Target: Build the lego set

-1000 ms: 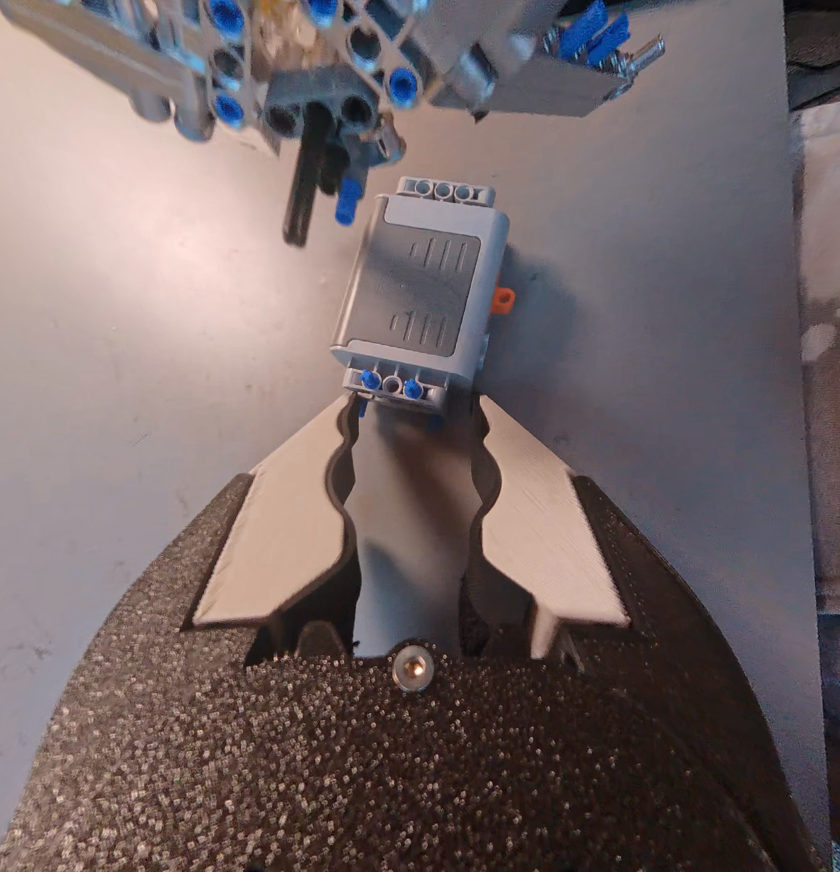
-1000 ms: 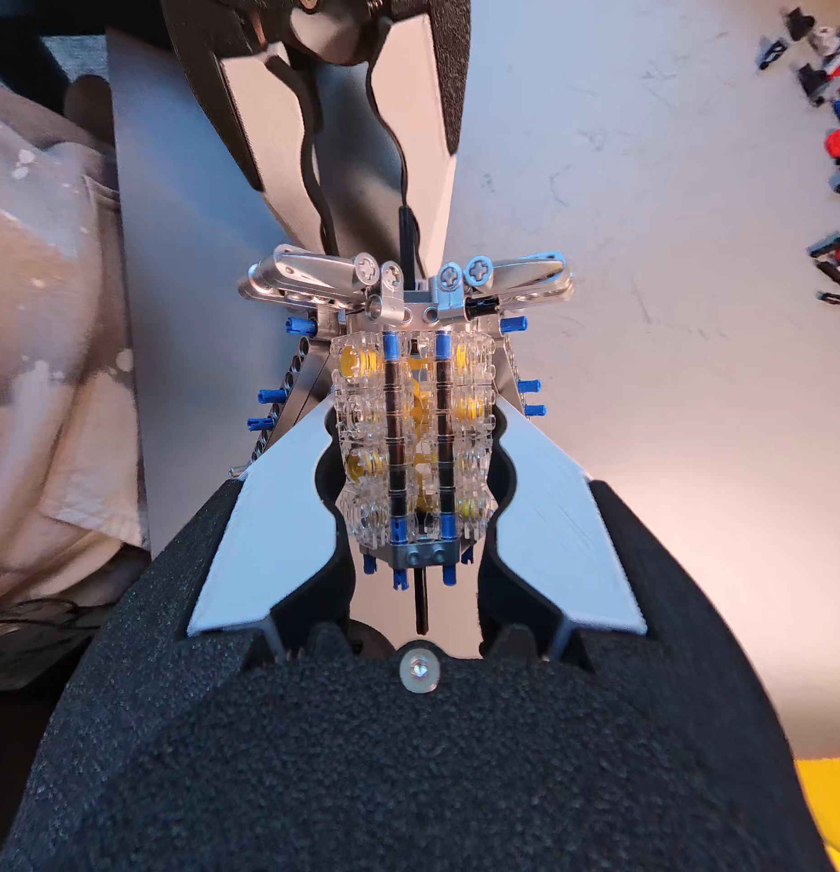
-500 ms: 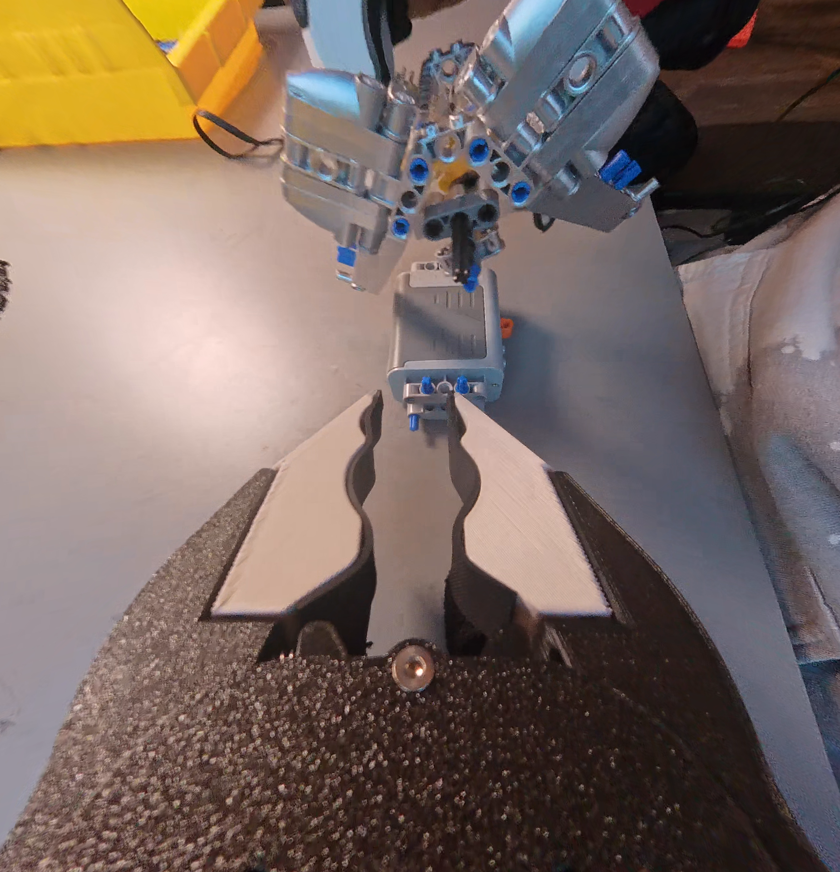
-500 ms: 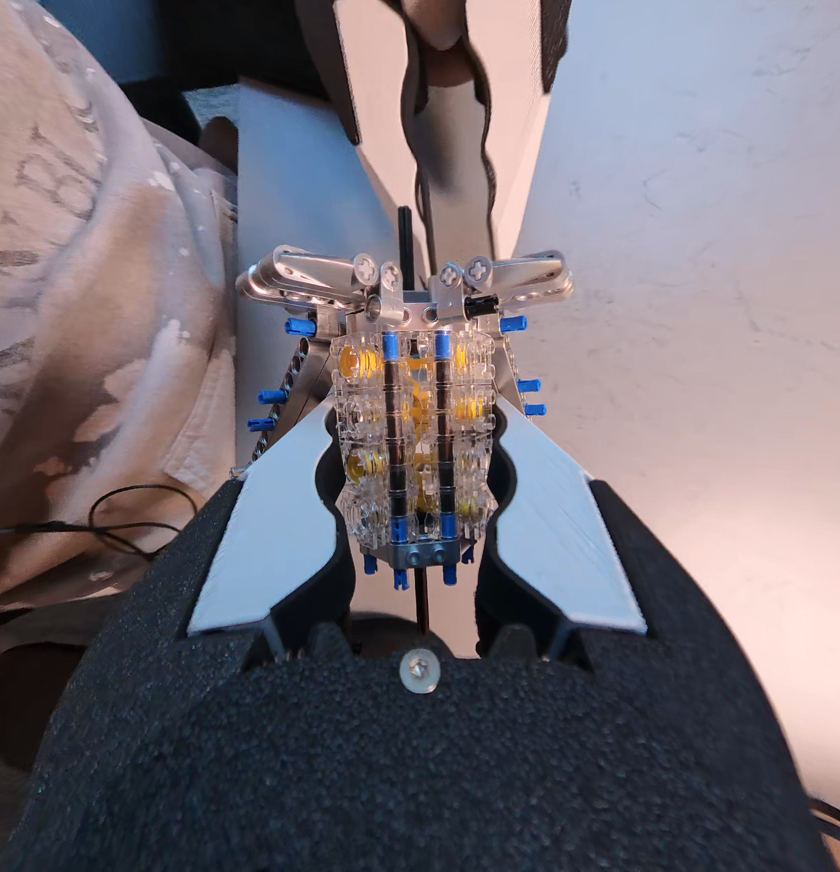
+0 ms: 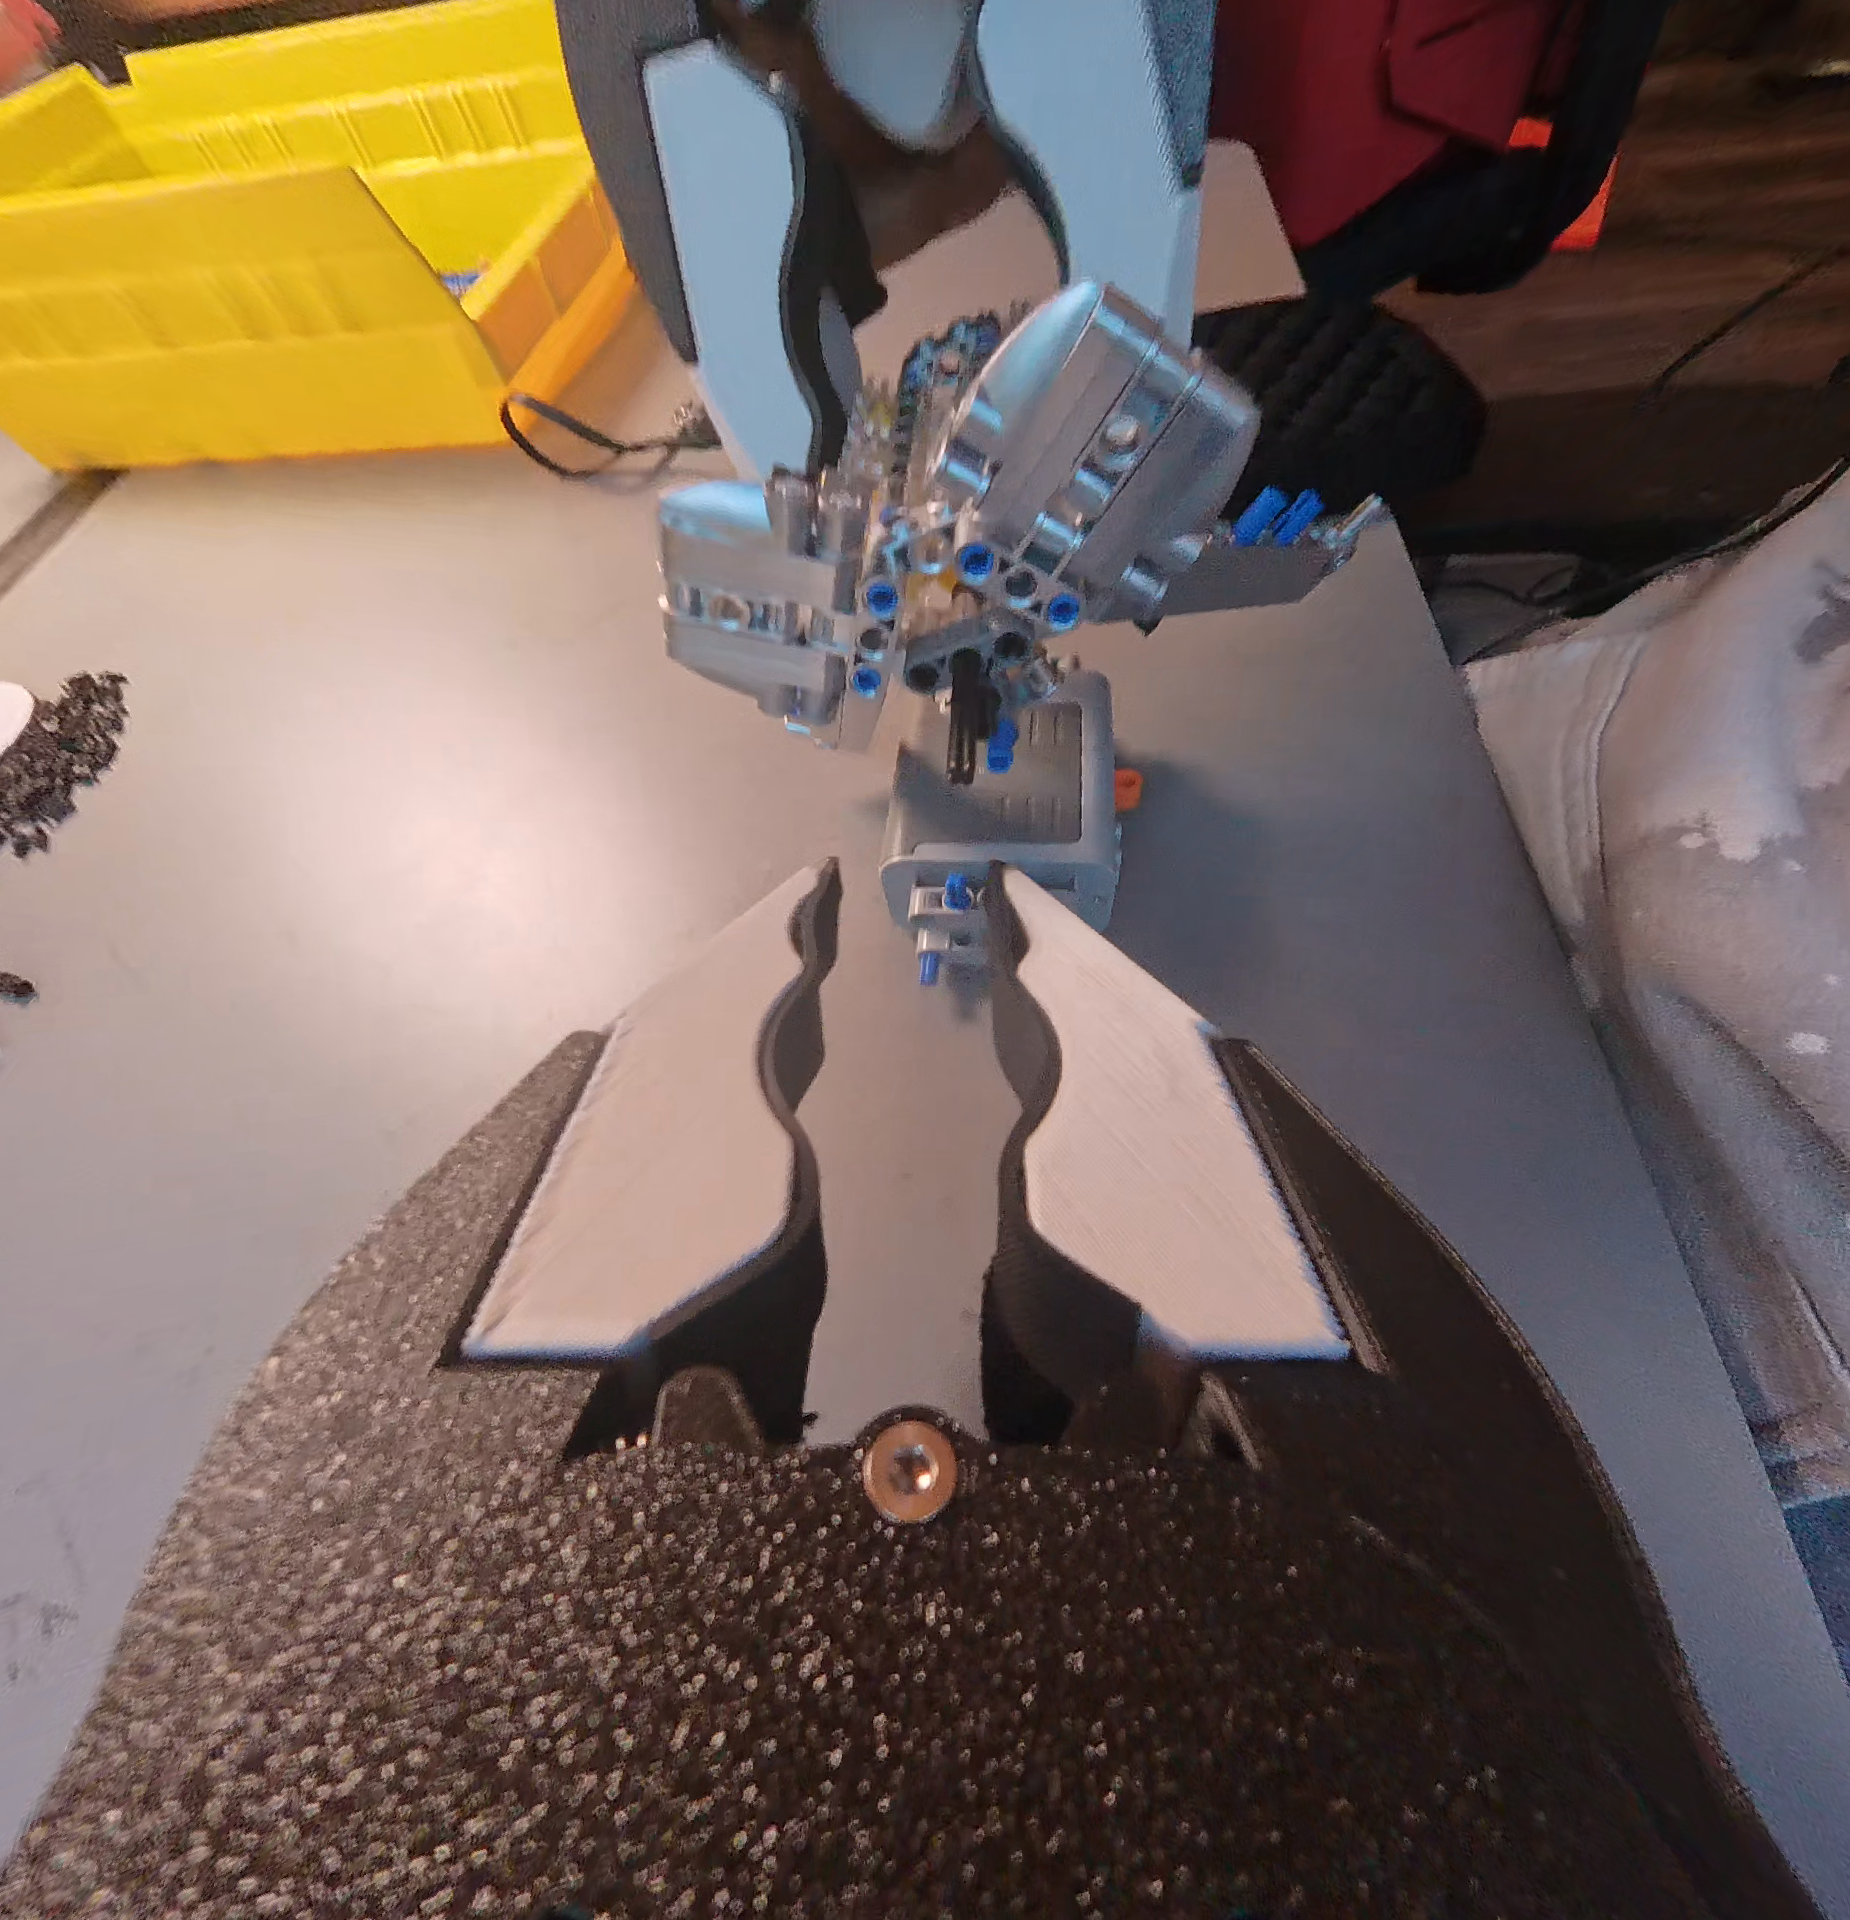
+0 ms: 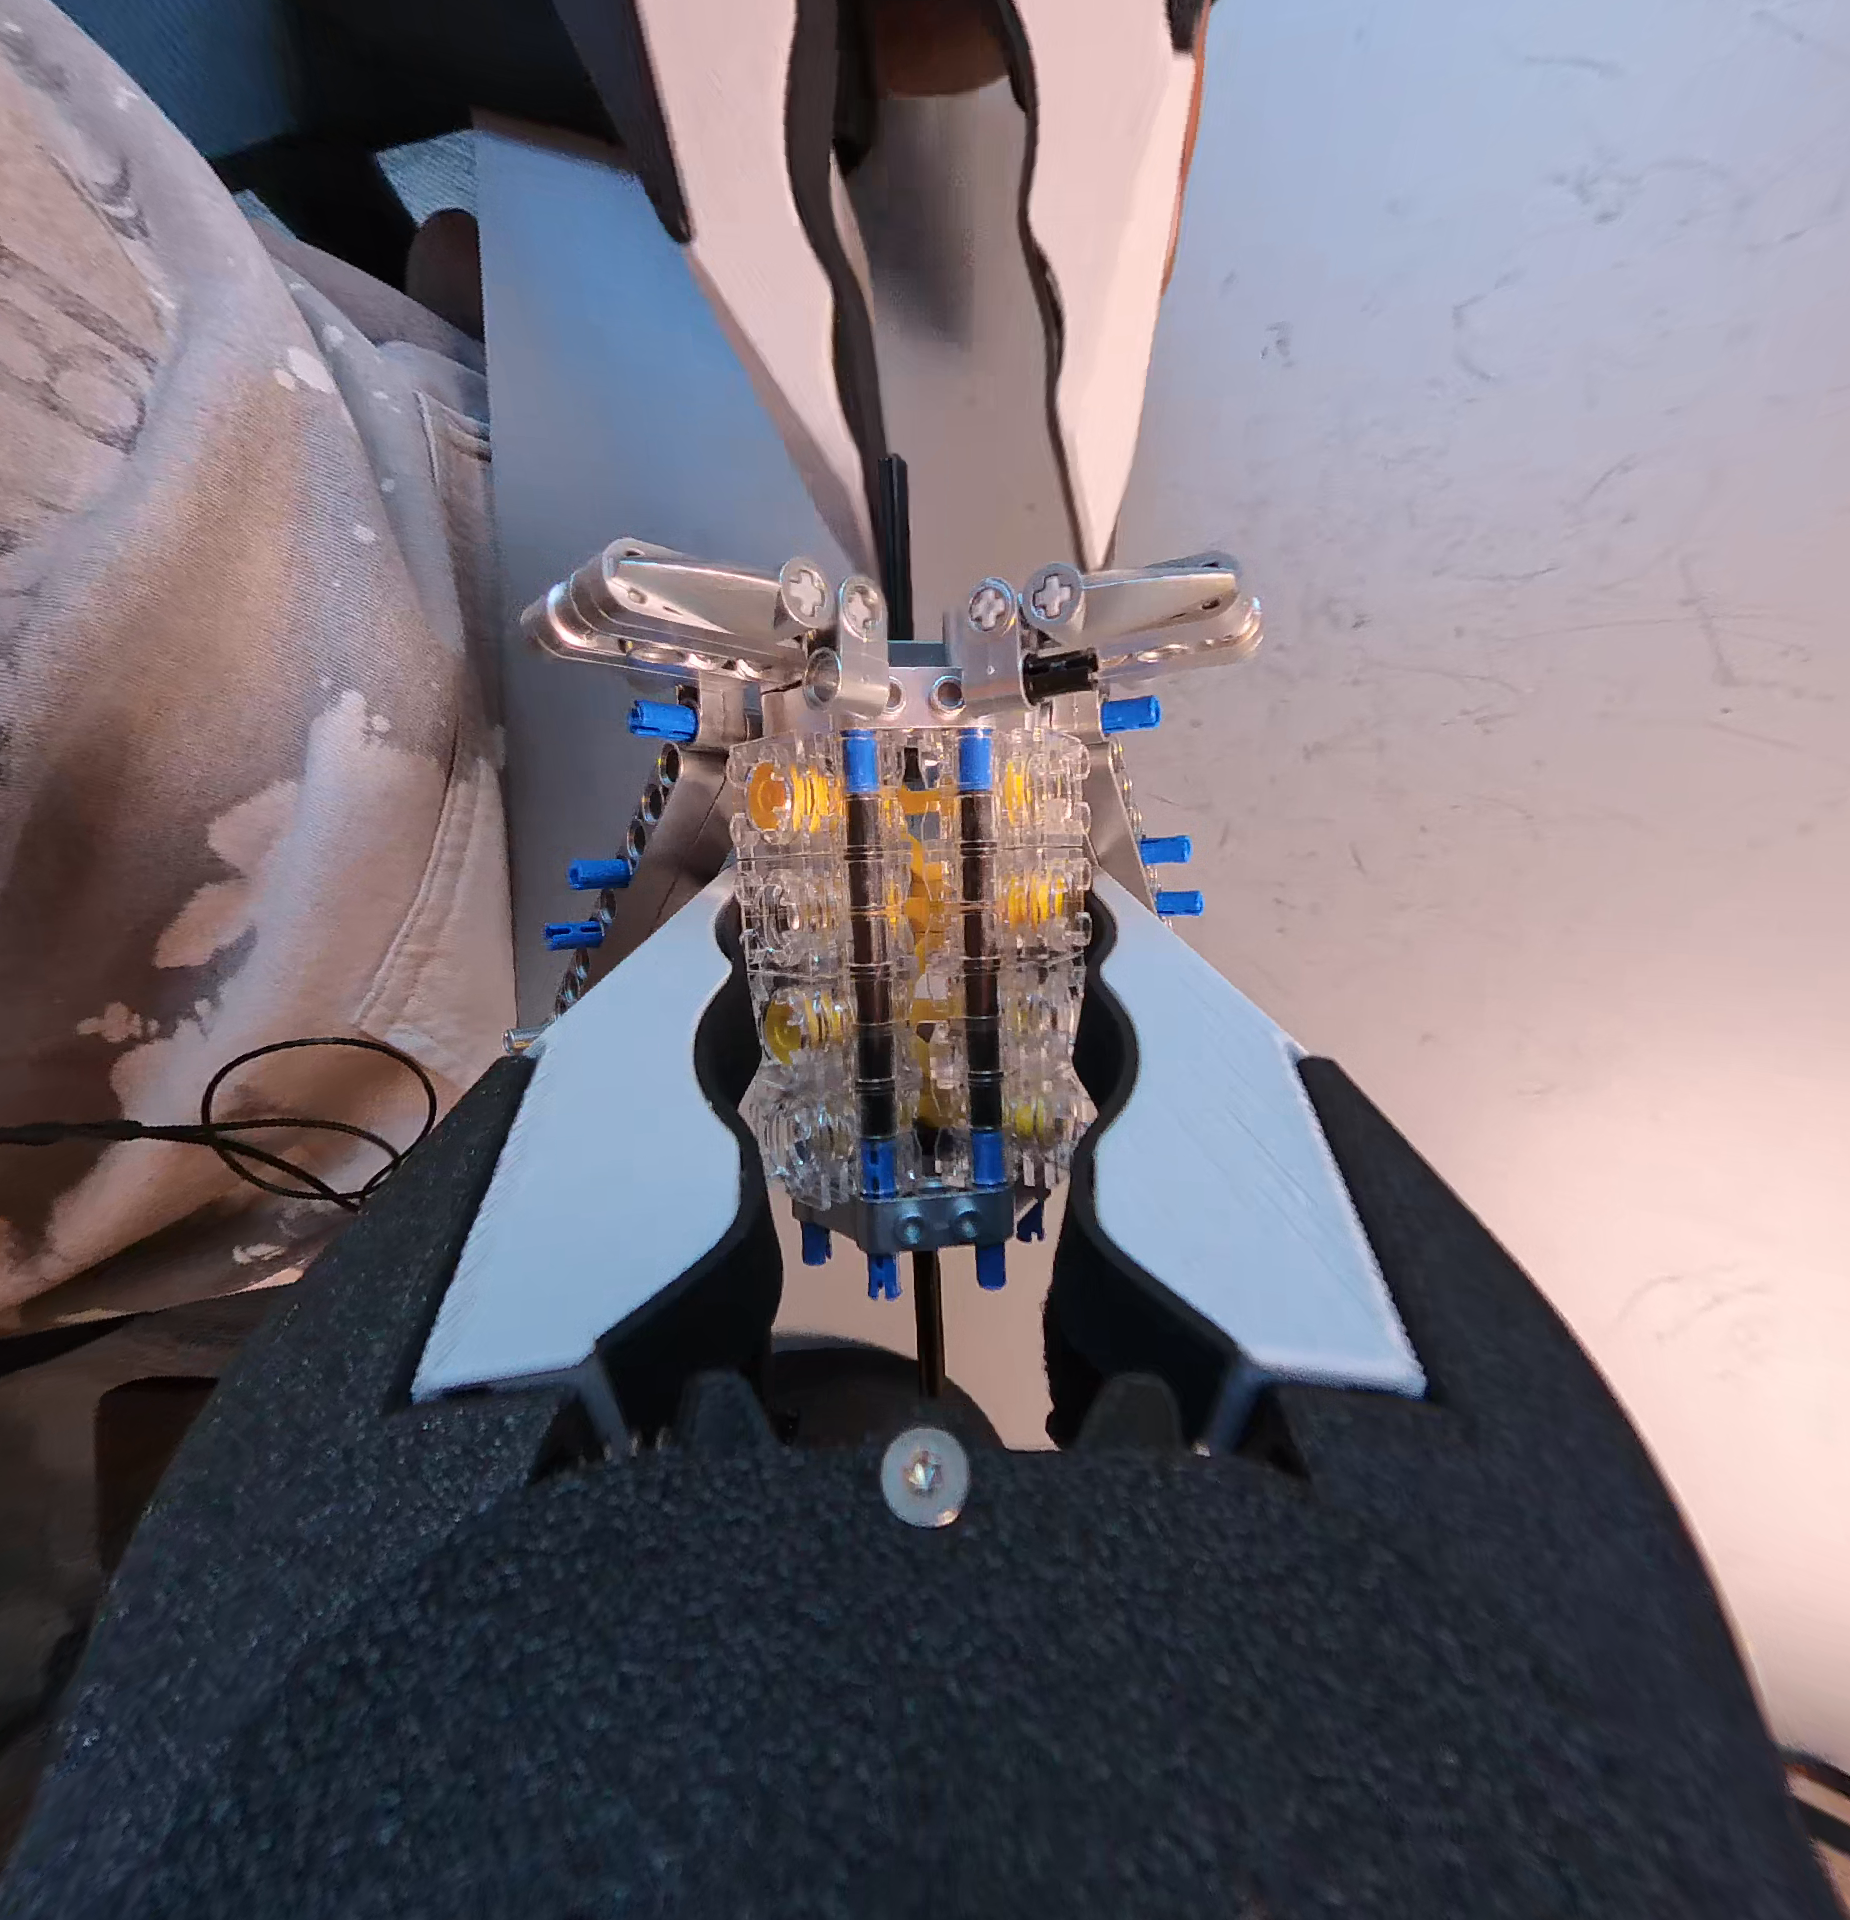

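The right gripper (image 6: 913, 925) is clamped on a brick-built engine model (image 6: 905, 935), its two pale fingers pressing the clear block of transparent cylinders with yellow pistons at the centre of the right wrist view. Silver beams and blue pins splay from the model's far end, and a black axle (image 6: 893, 540) sticks out toward the top of the frame.

In the left wrist view the same model (image 5: 962, 561) hangs in the upper middle, held from above by the right gripper (image 5: 900, 436). The left gripper (image 5: 913, 888) holds nothing; its fingers stand narrowly apart just short of a grey battery box (image 5: 1004, 810) lying on the grey table (image 5: 381, 779) right of centre. The right fingertip overlaps the box's near end; contact cannot be told. A yellow bin (image 5: 225, 291) fills the upper left, and small black parts (image 5: 38, 748) lie at the left edge.
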A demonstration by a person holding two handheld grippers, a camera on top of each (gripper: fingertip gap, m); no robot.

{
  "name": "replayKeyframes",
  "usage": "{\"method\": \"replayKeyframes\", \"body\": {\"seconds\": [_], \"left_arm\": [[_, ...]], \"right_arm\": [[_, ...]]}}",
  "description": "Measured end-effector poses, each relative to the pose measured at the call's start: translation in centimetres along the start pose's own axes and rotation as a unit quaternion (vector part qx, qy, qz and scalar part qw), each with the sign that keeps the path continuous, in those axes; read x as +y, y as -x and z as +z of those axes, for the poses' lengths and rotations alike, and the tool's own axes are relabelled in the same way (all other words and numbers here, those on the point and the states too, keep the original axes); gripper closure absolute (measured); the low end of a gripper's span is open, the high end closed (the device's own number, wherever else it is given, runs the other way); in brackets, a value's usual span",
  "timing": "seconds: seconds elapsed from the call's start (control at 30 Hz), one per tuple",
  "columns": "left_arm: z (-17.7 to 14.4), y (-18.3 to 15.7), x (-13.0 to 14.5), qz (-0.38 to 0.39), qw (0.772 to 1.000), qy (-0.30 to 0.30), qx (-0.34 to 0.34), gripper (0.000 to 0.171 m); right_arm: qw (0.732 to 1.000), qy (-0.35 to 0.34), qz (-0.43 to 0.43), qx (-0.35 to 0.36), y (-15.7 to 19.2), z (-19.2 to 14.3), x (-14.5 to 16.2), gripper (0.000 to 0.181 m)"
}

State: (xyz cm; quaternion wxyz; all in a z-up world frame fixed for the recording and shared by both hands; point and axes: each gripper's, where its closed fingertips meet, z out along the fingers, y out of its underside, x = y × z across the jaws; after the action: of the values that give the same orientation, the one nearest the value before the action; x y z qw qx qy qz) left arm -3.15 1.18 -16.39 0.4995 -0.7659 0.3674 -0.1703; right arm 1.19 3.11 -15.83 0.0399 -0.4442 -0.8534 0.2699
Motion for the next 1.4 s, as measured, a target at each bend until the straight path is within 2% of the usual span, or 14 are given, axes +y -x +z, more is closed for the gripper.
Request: {"method": "replayKeyframes", "body": {"seconds": [0.13, 0.2, 0.37, 0.47, 0.57, 0.7, 0.87, 1.0, 1.4], "left_arm": [[1.3, -0.7, 1.4, -0.011, 0.999, 0.04, 0.02, 0.107], [2.0, -0.7, 1.7, -0.003, 0.998, 0.057, 0.016, 0.098], [3.9, -1.1, 1.9, 0.018, 0.996, 0.087, 0.016, 0.102], [4.6, -0.8, 2.3, 0.018, 0.994, 0.104, 0.0, 0.119], [5.2, -0.4, 2.1, -0.004, 0.994, 0.107, -0.012, 0.119], [5.2, -0.3, 2.0, -0.037, 0.994, 0.106, -0.015, 0.12], [3.5, -1.2, 2.0, -0.091, 0.99, 0.09, 0.055, 0.121], [2.3, 0.0, 3.3, -0.067, 0.991, 0.107, 0.035, 0.125], [2.2, -0.1, 3.4, -0.02, 0.993, 0.113, 0.014, 0.131]], "right_arm": [[1.0, 0.001, 0.0, 0.028, 0.1, -0.2, -0.2, 0.123], [0.999, 0.003, 0.002, 0.045, -0.1, -0.3, -0.2, 0.123], [0.993, 0.025, 0.002, 0.111, -1.2, -0.2, 0.7, 0.123], [0.99, 0.038, -0.006, 0.138, -1.3, 0.0, 0.9, 0.123], [0.985, 0.057, -0.008, 0.163, -1.8, 0.2, 1.1, 0.123], [0.983, 0.067, -0.007, 0.174, -2.3, 0.6, 1.1, 0.123], [0.982, 0.067, -0.009, 0.176, -2.5, 1.3, 0.9, 0.123], [0.983, 0.06, -0.009, 0.172, -2.3, 1.8, 0.5, 0.123], [0.979, 0.067, -0.015, 0.192, -2.5, 2.1, 1.0, 0.123]]}}
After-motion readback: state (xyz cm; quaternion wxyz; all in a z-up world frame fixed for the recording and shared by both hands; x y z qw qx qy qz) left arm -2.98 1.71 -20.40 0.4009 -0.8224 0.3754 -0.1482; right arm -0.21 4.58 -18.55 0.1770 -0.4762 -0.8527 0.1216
